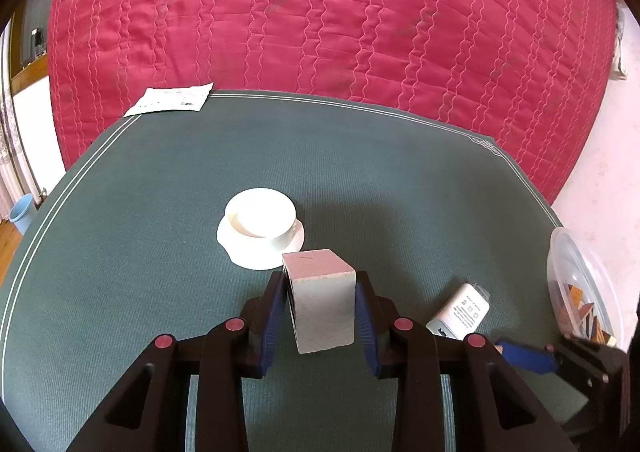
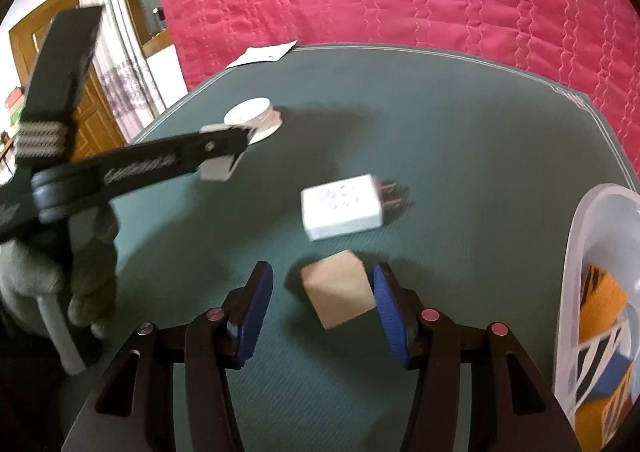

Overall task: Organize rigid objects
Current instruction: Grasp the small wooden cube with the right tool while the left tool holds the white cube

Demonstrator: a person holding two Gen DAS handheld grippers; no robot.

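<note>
Gripping a white cube (image 1: 322, 304), left gripper (image 1: 320, 316) holds it clamped above the mat (image 1: 160, 252), near the cup (image 1: 260, 220). Right gripper (image 2: 320, 308) is spread around a wood block (image 2: 338, 294), unclamped. Next: likely squeeze, carry both to the tub (image 2: 592, 252).

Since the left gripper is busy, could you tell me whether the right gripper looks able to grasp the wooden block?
Probably yes: the right gripper is open with the wooden block already between its fingers, and nothing blocks it; the white charger lies beyond.
</note>
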